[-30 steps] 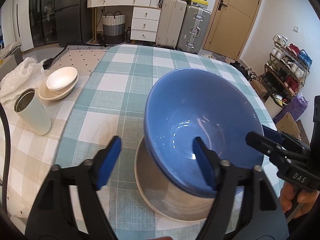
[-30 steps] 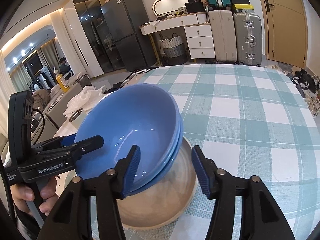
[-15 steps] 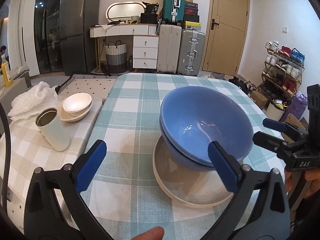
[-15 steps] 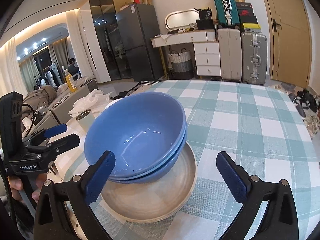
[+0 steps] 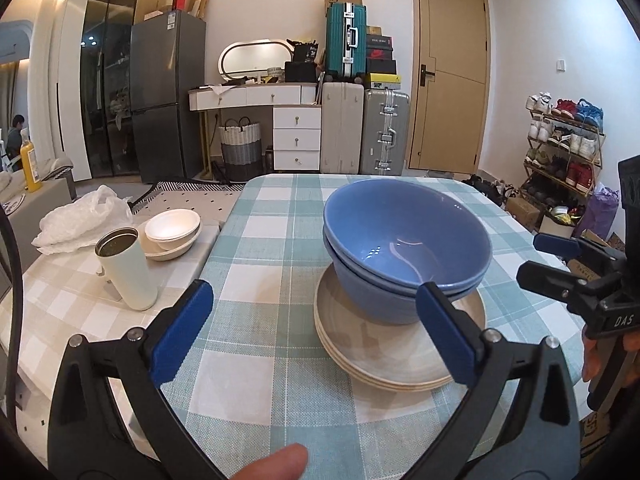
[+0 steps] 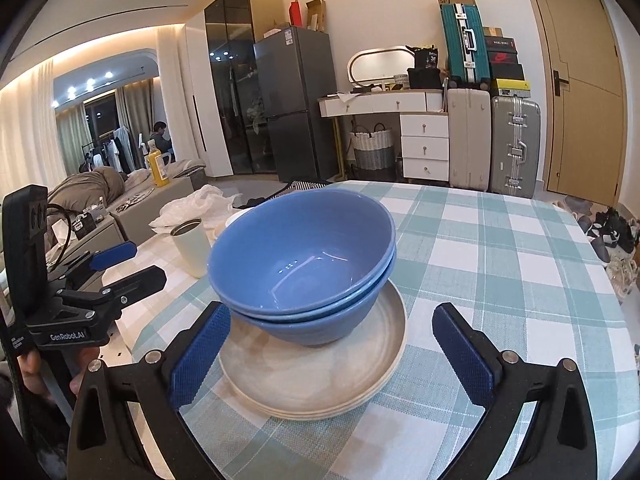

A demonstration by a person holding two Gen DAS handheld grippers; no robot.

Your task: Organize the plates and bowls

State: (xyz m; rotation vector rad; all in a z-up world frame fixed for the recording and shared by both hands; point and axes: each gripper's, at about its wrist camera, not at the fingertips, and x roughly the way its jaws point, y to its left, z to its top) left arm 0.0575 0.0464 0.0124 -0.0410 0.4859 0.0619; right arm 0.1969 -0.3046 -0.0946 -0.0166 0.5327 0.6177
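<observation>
Two blue bowls [image 5: 404, 236] are nested and stand on a stack of beige plates [image 5: 384, 352] on the checked table [image 5: 276, 220]. They also show in the right wrist view: the bowls [image 6: 300, 256] and the plates [image 6: 320, 376]. My left gripper [image 5: 312, 332] is open and empty, held back from the stack on its near left side. My right gripper [image 6: 332, 352] is open and empty, held back from the stack too. Each gripper shows in the other's view, the right one [image 5: 560, 260] and the left one [image 6: 124, 264].
A white tumbler [image 5: 126, 268] stands left of the stack. Small white bowls on a plate [image 5: 172, 232] and a plastic bag [image 5: 80, 220] lie further left on a side table. Suitcases, drawers and a shoe rack stand beyond the table.
Both grippers opened wide, let go of the top blue bowl and drew back. The bowl now rests level, nested in the lower blue bowl.
</observation>
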